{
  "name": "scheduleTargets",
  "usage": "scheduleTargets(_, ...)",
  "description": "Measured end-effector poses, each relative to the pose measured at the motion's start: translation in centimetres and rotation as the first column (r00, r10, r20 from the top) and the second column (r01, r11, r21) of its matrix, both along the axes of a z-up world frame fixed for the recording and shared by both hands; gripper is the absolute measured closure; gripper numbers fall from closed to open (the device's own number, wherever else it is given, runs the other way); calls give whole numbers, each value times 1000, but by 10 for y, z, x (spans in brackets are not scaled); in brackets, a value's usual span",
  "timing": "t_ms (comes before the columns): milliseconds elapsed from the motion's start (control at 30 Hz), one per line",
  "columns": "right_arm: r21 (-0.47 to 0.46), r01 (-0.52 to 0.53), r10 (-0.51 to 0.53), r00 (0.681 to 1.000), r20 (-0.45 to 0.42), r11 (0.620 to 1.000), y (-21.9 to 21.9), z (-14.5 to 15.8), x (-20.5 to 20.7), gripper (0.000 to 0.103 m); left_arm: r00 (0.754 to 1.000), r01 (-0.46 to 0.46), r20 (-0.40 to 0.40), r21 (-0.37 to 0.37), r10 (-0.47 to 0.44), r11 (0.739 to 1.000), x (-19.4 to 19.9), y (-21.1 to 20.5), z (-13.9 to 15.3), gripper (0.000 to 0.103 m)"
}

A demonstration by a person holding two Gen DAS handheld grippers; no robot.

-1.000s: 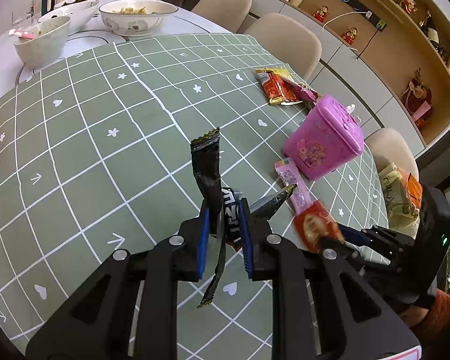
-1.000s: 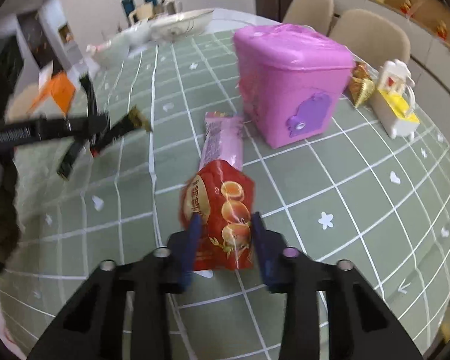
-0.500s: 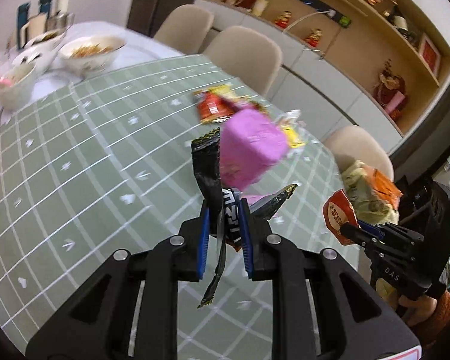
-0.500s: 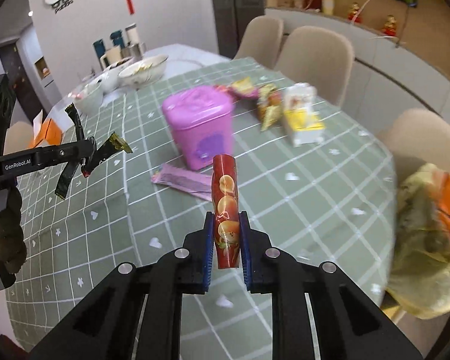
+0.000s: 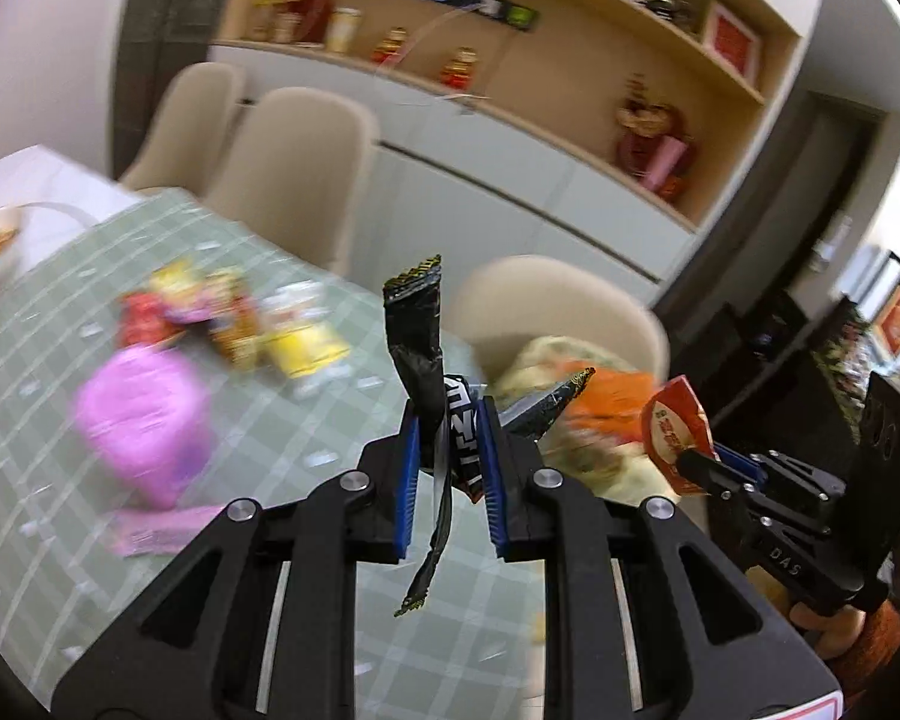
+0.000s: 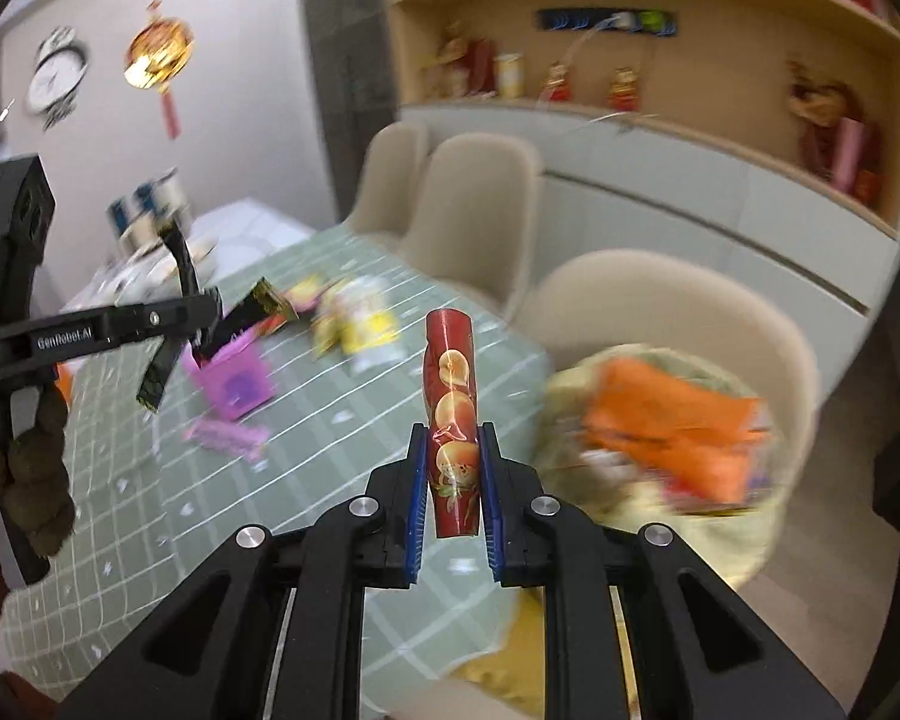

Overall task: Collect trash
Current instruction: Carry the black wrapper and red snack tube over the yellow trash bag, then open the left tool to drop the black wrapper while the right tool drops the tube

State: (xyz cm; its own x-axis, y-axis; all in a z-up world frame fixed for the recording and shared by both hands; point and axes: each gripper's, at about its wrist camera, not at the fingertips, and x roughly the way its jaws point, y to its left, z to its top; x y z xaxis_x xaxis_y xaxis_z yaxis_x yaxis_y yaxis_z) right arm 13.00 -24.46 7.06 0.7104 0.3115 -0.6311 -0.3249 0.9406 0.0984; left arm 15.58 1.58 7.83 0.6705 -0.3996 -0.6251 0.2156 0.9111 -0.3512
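My left gripper [image 5: 447,450] is shut on a crumpled black wrapper [image 5: 417,336] and holds it in the air past the table's right edge. My right gripper [image 6: 453,474] is shut on a red snack wrapper with orange fruit print [image 6: 450,396]; it also shows at the right of the left wrist view [image 5: 675,432]. A yellow trash bag [image 6: 660,420] with orange packaging inside sits on a beige chair [image 6: 690,306], just beyond and right of both grippers; it also shows in the left wrist view [image 5: 546,360].
On the green checked tablecloth [image 5: 270,432] stand a pink box [image 5: 144,414], a pink wrapper [image 5: 162,528] and several more wrappers [image 5: 234,318]. More beige chairs [image 5: 294,168] stand behind the table. Shelves and white cabinets [image 5: 510,180] line the far wall.
Both grippers have swung right, away from the table, toward the trash bag on the chair, each still holding its wrapper. A second ago the right gripper was closing on the red wrapper on the table.
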Motion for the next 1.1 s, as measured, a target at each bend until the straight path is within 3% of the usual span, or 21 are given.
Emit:
scheduleTargets(300, 21, 211, -212, 976, 49, 977, -104, 19, -2, 86, 975, 220, 37, 26, -221, 975, 37, -126, 23, 85)
scheduleTargets(600, 15, 306, -306, 951, 39, 952, -149, 15, -7, 86, 951, 306, 28, 19, -307, 952, 56, -174, 14, 85)
scheduleTargets(767, 12, 329, -329, 944, 11, 944, -167, 5, -4, 86, 948, 316, -49, 2, -316, 949, 84, -190, -18, 85)
scheduleTargets(1100, 30, 364, -362, 931, -45, 931, -204, -20, 18, 86, 913, 349, -256, 85, -318, 933, 142, -244, -105, 85)
